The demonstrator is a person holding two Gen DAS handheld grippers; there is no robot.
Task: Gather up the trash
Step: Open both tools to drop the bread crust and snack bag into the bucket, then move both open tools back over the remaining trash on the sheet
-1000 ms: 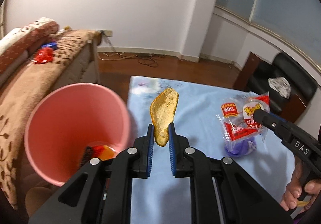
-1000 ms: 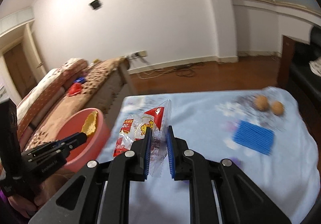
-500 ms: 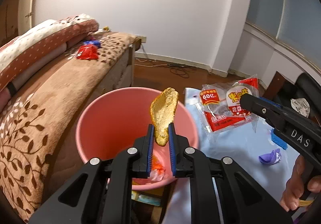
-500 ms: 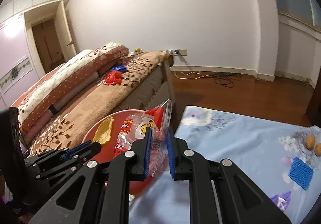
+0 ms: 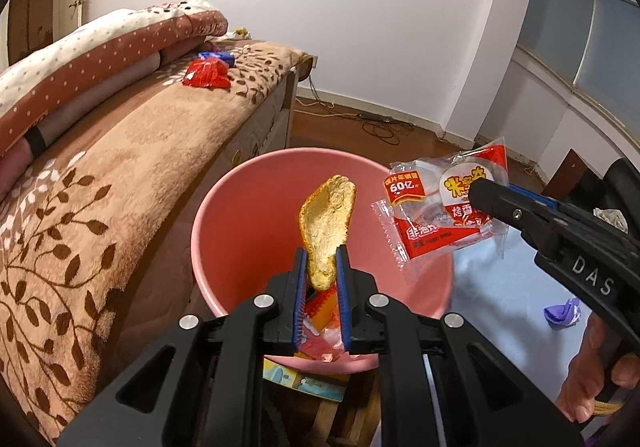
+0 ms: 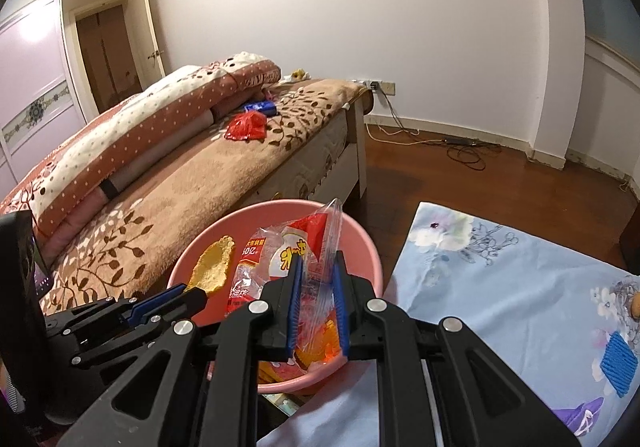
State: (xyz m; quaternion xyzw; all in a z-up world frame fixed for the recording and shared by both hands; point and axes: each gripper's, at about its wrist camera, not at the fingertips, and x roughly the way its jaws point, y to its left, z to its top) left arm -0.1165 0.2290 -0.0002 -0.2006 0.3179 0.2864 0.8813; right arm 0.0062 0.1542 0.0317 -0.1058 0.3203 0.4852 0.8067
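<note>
My left gripper [image 5: 321, 265] is shut on a piece of orange peel [image 5: 329, 219] and holds it above the mouth of a pink bin [image 5: 224, 247]. My right gripper [image 6: 317, 274] is shut on a clear and red snack wrapper [image 6: 288, 259] and holds it over the same bin [image 6: 360, 243]. The wrapper also shows in the left wrist view [image 5: 436, 207], over the bin's right rim. The peel shows in the right wrist view [image 6: 212, 265] to the left of the wrapper. Red and orange trash [image 5: 320, 311] lies in the bin's bottom.
A bed with a brown leaf blanket [image 6: 168, 183] stands left of the bin, with a red wrapper [image 6: 246, 127] and a blue one [image 6: 262, 107] on it. A table with a light blue cloth [image 6: 500, 287] is at the right, with a purple wrapper [image 5: 562, 313] and a blue scrubber [image 6: 618, 363].
Both grippers have swung left from over the table to over the pink bin, each still holding its piece. The bin now sits right under the peel and the wrapper.
</note>
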